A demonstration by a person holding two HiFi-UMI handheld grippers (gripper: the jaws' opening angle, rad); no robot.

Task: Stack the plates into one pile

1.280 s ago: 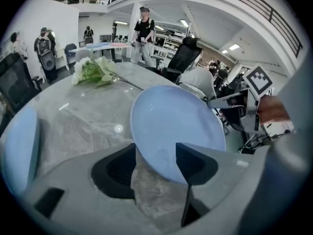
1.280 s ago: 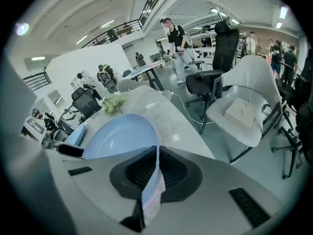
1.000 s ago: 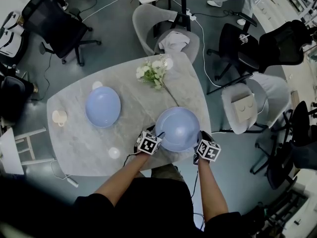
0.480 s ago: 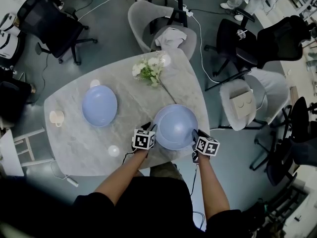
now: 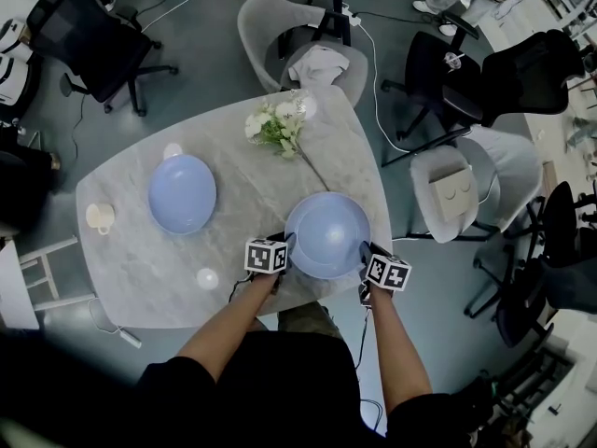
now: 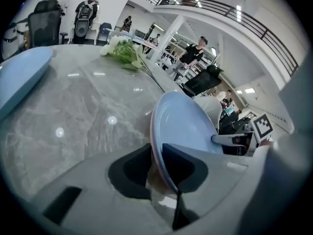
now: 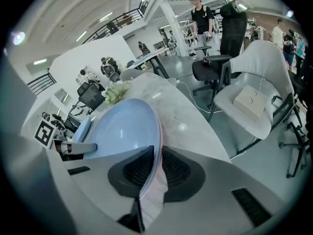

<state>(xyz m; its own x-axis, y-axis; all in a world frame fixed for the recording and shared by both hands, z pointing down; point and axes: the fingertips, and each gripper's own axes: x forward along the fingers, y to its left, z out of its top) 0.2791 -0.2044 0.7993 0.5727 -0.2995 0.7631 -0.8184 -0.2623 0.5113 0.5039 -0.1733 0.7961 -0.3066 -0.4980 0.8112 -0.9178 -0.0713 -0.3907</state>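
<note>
Two pale blue plates lie on the grey marble table (image 5: 140, 269). One plate (image 5: 182, 192) rests at the left. The other plate (image 5: 327, 234) sits at the near edge between my two grippers. My left gripper (image 5: 282, 247) is at its left rim, and its jaws are closing, with the rim (image 6: 157, 131) between the pads (image 6: 182, 166) and touching them. My right gripper (image 5: 364, 253) is shut on the right rim. In the right gripper view the plate (image 7: 122, 129) runs edge-on between the pads (image 7: 139, 169). The left plate (image 6: 19, 80) shows far left in the left gripper view.
A bunch of white flowers (image 5: 275, 124) lies at the far side of the table, its stem reaching toward the near plate. A cream cup (image 5: 98, 216) stands at the left edge. Chairs ring the table, one (image 5: 457, 194) with a box on its seat.
My left gripper has rolled level and its jaws have narrowed onto the near plate's left rim. The right gripper has sunk slightly at the right rim. The plate stays in place.
</note>
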